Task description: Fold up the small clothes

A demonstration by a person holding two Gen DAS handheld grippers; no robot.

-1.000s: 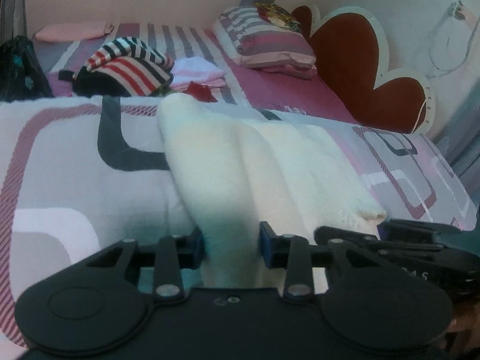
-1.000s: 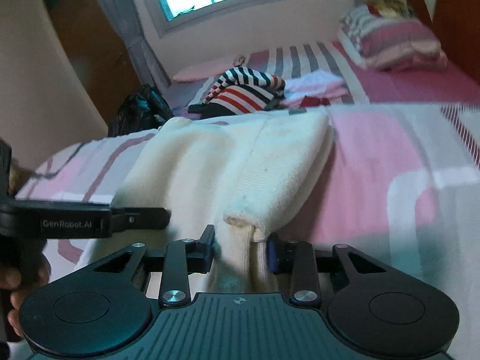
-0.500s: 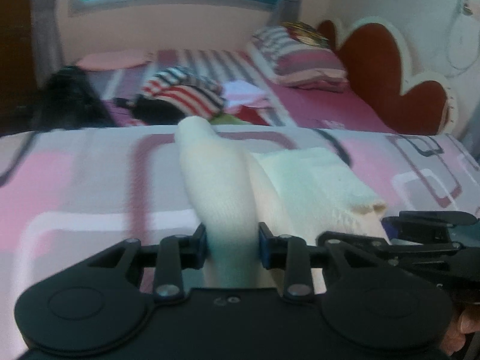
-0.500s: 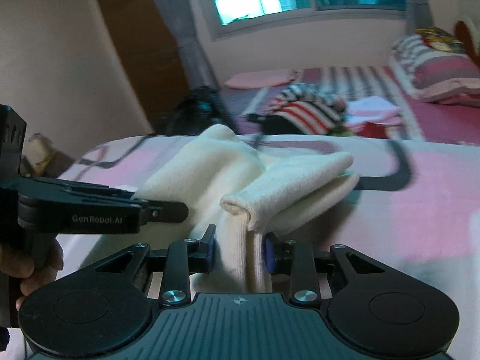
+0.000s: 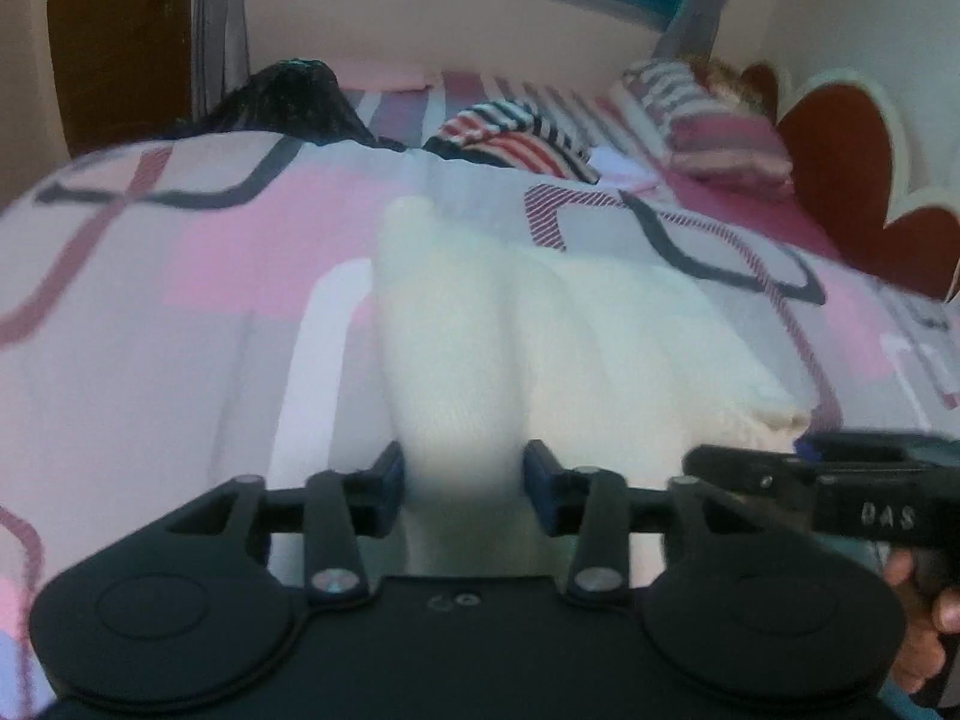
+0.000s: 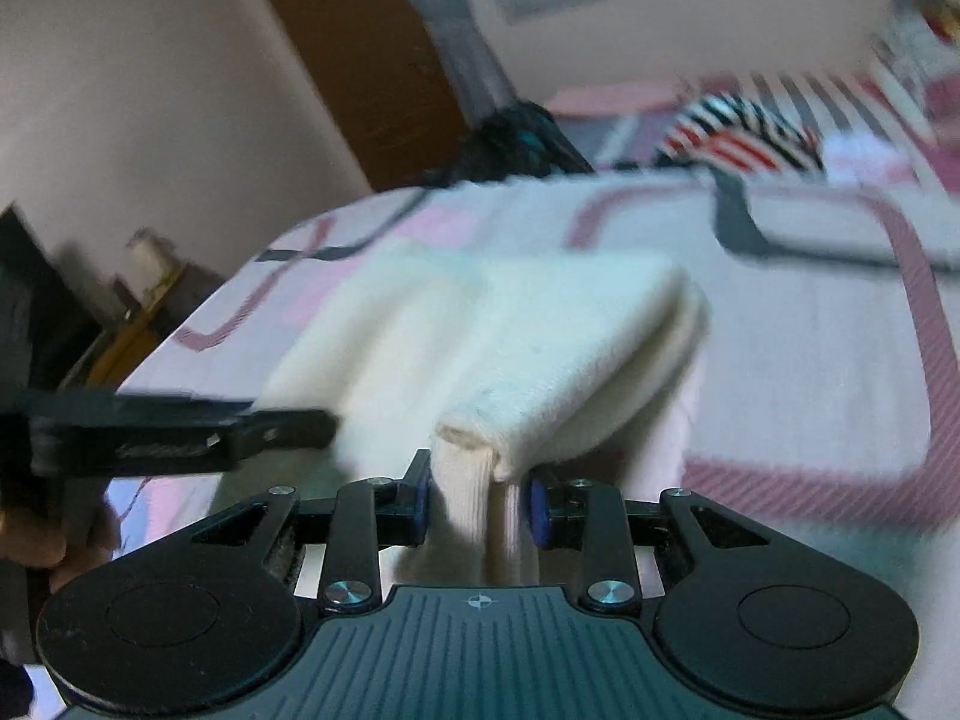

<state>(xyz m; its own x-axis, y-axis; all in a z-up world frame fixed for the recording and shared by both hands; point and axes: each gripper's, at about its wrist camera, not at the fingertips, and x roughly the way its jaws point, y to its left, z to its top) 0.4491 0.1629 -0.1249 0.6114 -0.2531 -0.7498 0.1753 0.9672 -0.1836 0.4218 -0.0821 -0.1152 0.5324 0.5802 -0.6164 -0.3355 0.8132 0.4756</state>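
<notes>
A cream knit garment (image 5: 516, 330) lies folded on the pink patterned bedspread (image 5: 180, 300). My left gripper (image 5: 463, 480) is shut on its near left edge, cloth bunched between the jaws. My right gripper (image 6: 480, 498) is shut on the ribbed cuff end of the same cream garment (image 6: 510, 336). The right gripper also shows at the right of the left wrist view (image 5: 840, 480). The left gripper shows at the left of the right wrist view (image 6: 180, 438). Both views are blurred.
A striped pile of clothes (image 5: 510, 138) and a black bag (image 5: 288, 96) lie beyond the bedspread. Striped pillows (image 5: 708, 120) rest by the heart-shaped headboard (image 5: 840, 180). A brown door (image 6: 372, 60) and a small side table (image 6: 144, 294) stand to the left.
Both grippers have kept their hold on the cream garment and swung it leftward across the bed; the window and door have come further into view.
</notes>
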